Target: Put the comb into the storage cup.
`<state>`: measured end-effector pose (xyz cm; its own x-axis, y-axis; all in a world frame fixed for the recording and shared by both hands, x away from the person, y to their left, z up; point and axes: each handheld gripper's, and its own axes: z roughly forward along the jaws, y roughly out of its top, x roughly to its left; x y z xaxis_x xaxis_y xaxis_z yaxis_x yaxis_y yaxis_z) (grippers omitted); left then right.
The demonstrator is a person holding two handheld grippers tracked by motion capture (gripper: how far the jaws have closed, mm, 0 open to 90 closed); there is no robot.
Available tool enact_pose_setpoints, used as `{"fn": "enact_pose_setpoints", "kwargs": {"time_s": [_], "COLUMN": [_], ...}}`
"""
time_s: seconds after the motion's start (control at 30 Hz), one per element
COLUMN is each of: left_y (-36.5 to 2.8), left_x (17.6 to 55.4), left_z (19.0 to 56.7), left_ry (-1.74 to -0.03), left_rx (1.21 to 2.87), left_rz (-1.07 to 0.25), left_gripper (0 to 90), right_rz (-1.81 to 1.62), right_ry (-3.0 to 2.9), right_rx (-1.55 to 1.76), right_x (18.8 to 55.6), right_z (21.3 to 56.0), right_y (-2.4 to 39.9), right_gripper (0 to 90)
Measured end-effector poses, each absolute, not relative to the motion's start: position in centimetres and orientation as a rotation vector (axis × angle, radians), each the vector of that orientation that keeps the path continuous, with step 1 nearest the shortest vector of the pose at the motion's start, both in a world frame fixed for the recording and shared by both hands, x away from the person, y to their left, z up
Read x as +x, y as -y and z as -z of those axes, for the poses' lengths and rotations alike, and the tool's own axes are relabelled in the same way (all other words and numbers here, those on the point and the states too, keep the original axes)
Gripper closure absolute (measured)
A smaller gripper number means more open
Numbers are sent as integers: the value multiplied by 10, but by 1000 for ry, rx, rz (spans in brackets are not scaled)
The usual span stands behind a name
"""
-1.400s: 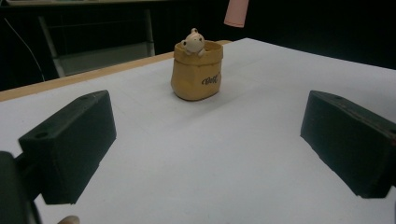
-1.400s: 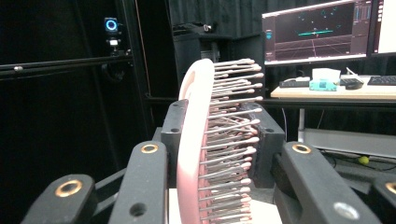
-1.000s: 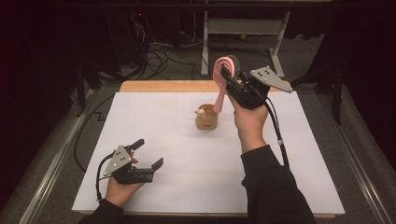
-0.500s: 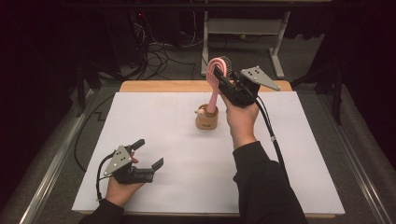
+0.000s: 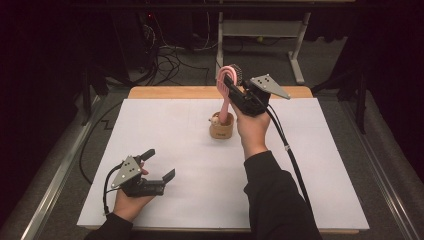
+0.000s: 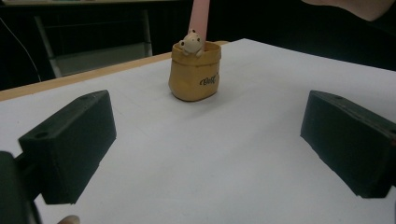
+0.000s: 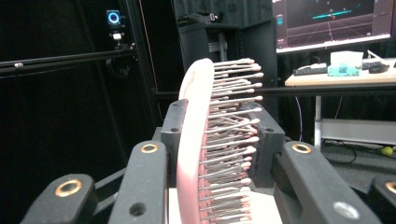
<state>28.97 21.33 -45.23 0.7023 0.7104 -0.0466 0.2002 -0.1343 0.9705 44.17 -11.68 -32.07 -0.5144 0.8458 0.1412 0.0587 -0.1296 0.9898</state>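
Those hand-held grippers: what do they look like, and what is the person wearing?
Each hand-held gripper, left and right, is black with two blocky jaws, topped by a grey three-cornered plate dotted with small marks, and trails a black cable. The right one's links carry brass-ringed holes. Both forearms wear dark long sleeves.

Pink hairbrush (image 5: 226, 92) (handle down) in tan cup (image 5: 221, 128), right gripper (image 5: 241, 94) clamped.

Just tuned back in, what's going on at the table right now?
A person is putting a pink hairbrush handle-first into a small tan pot with a little bear figure on its rim. The right claw is shut on the brush head, bristles between its jaws, and the handle's lower end sits inside the pot. The left claw rests open and empty on the white table, near the front left, well apart from the pot.
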Motion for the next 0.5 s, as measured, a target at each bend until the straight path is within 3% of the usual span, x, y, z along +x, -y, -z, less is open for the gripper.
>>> {"fn": "enact_pose_setpoints", "kwargs": {"time_s": [0.5], "left_y": [-214], "left_x": [290], "left_z": [453], "left_ry": [-745], "left_rx": [1682], "left_rz": [-516], "left_gripper": [31], "right_rz": [-1700], "right_ry": [-1560], "right_rx": [1049], "right_x": [450], "right_z": [342], "right_y": [110], "right_gripper": [663]}}
